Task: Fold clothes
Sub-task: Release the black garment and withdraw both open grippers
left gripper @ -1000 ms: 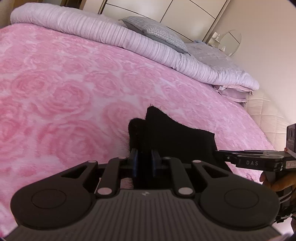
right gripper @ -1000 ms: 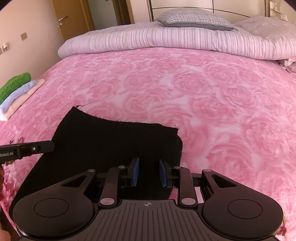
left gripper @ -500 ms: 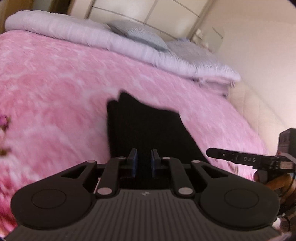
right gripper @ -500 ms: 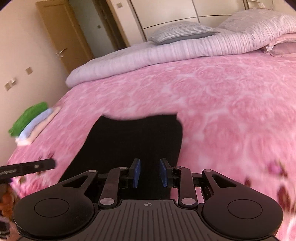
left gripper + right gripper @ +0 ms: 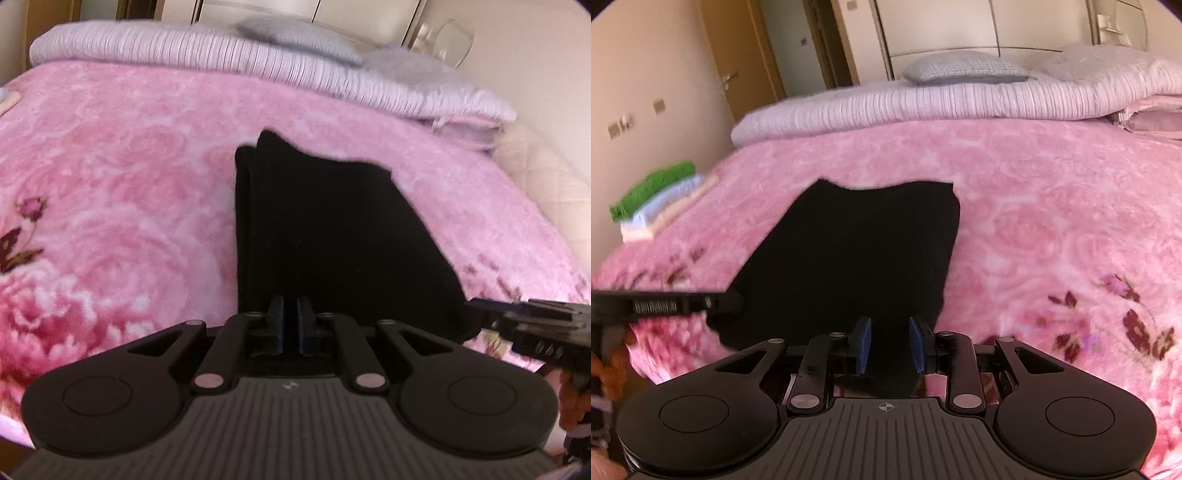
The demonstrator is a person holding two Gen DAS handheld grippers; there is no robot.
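A black garment (image 5: 332,229) lies folded lengthwise on the pink rose blanket (image 5: 110,177), stretching away from both grippers. My left gripper (image 5: 291,325) is shut on the garment's near edge, toward its left side. In the right wrist view the same garment (image 5: 857,251) fills the space between the blue pads of my right gripper (image 5: 889,345), which is shut on a thicker bunch of cloth near its right side. Each gripper shows in the other's view: the right gripper (image 5: 517,317) and the left gripper (image 5: 683,304), both at the garment's near corners.
A stack of folded clothes (image 5: 653,199), green on top, sits at the bed's left edge. A lilac rolled duvet (image 5: 923,107) and grey pillow (image 5: 964,70) lie across the head of the bed. A door (image 5: 738,66) and wardrobe stand beyond.
Both grippers have pulled back toward the foot of the bed with the garment, which now lies longer and flatter. Dark flower prints at the blanket's edge have come into view.
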